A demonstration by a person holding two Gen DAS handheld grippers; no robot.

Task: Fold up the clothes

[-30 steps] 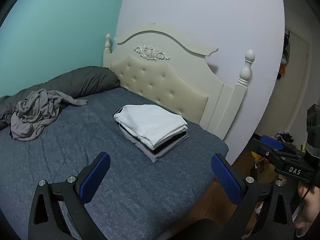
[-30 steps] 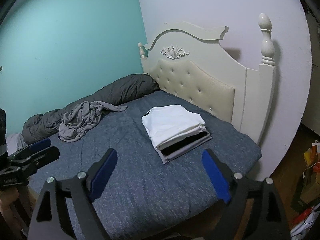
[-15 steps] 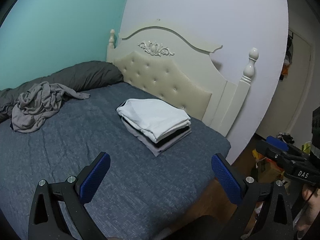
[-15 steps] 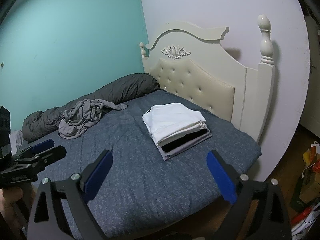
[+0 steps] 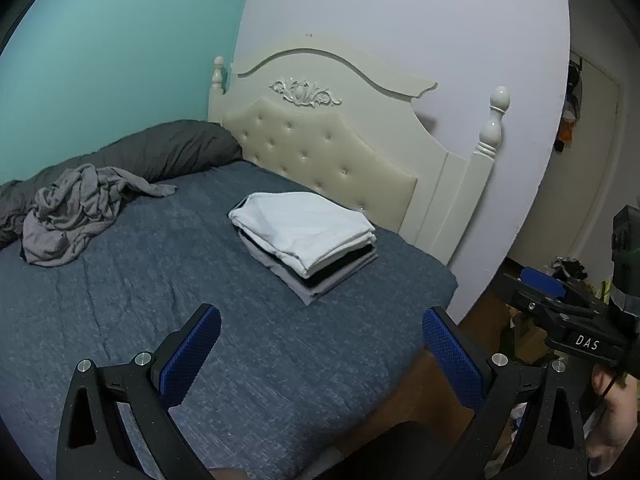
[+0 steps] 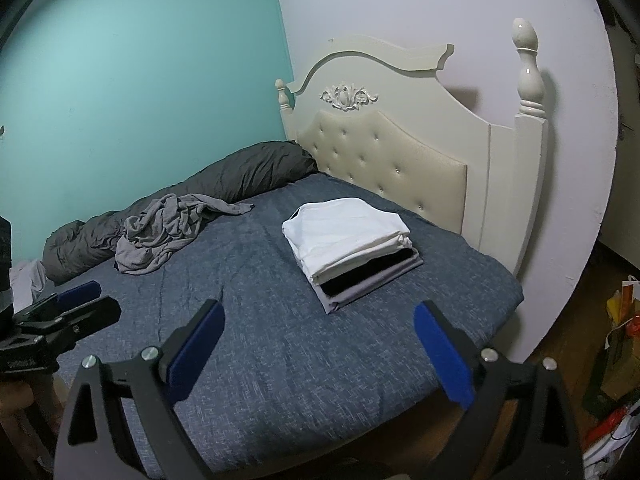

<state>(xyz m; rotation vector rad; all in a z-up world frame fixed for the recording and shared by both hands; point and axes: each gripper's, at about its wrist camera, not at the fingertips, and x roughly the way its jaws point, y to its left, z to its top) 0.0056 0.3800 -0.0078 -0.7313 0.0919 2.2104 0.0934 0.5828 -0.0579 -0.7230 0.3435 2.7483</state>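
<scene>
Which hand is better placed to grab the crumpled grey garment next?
Left, probably. The crumpled grey garment lies at the bed's far left, and the left gripper is on that side, jaws open and empty. The right gripper faces the folded stack.

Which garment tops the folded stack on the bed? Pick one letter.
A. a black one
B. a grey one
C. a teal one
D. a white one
D: the folded stack has a white garment on top, with a black layer and a grey layer showing beneath it at the near edge; the left wrist view shows the same order.
</scene>
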